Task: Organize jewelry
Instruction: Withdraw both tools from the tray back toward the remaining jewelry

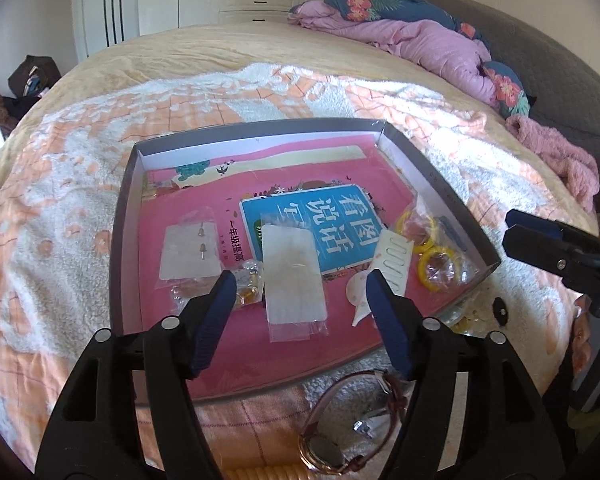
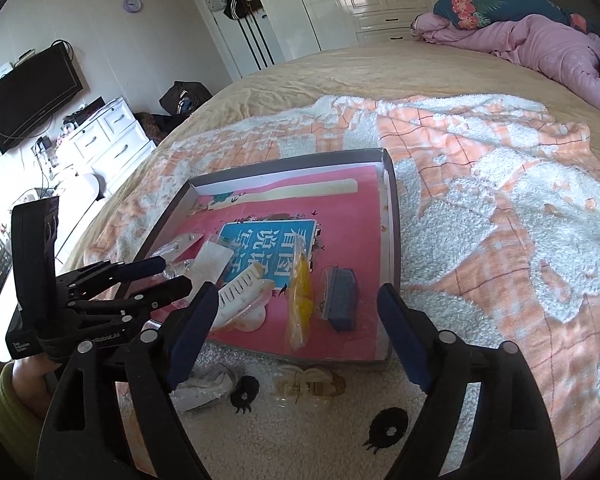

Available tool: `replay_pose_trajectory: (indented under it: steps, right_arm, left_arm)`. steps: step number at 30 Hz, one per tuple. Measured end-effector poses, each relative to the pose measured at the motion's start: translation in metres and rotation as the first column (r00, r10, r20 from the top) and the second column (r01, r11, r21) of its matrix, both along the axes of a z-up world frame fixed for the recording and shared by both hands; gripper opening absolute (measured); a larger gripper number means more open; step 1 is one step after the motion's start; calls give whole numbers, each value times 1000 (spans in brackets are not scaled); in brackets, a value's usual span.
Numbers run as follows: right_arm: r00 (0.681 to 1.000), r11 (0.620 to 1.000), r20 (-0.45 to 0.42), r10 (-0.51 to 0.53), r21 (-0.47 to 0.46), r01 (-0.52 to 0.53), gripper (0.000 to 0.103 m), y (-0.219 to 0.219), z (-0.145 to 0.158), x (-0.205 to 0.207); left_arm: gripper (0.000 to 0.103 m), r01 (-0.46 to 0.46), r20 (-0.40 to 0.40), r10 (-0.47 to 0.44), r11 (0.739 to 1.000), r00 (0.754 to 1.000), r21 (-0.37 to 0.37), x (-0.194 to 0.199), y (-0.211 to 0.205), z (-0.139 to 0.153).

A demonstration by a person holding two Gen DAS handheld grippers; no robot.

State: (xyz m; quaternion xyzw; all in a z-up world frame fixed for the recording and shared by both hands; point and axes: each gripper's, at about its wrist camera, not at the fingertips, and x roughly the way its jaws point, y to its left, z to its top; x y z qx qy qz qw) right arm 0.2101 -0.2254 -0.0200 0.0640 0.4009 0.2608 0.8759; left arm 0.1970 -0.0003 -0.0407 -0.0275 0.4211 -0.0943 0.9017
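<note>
Lying in a shallow grey box (image 1: 124, 216) on the bed (image 1: 148, 56), small clear bags of earrings (image 1: 188, 252) and yellow rings (image 1: 436, 272) rest on a pink book, while the left gripper (image 1: 300, 280) and right gripper (image 2: 300, 300) hover angled down over the box's near edge, jaws spread, holding nothing.

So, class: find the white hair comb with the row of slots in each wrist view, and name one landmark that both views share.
Left wrist view: the white comb lies right of centre in the box, just beyond the right-hand fingertip.
Right wrist view: the comb lies left of centre, near the box's front edge.
Shared landmark: the blue panel with white characters on the pink book cover.
</note>
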Motion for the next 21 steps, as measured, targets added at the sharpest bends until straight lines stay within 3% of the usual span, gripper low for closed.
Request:
replay_pose_trajectory:
  steps: [7,21]
  right_arm:
    - [1000,1000,15,-7,9,7,87,-3,7,-6]
    - [997,1000,82,-14,26,12,94,-8,35,-24]
  left_arm:
    - [92,-29,30,29,1000,999,-2,-12,5,15]
    - [94,-120,77,122,992,989,-28,-38,25,47]
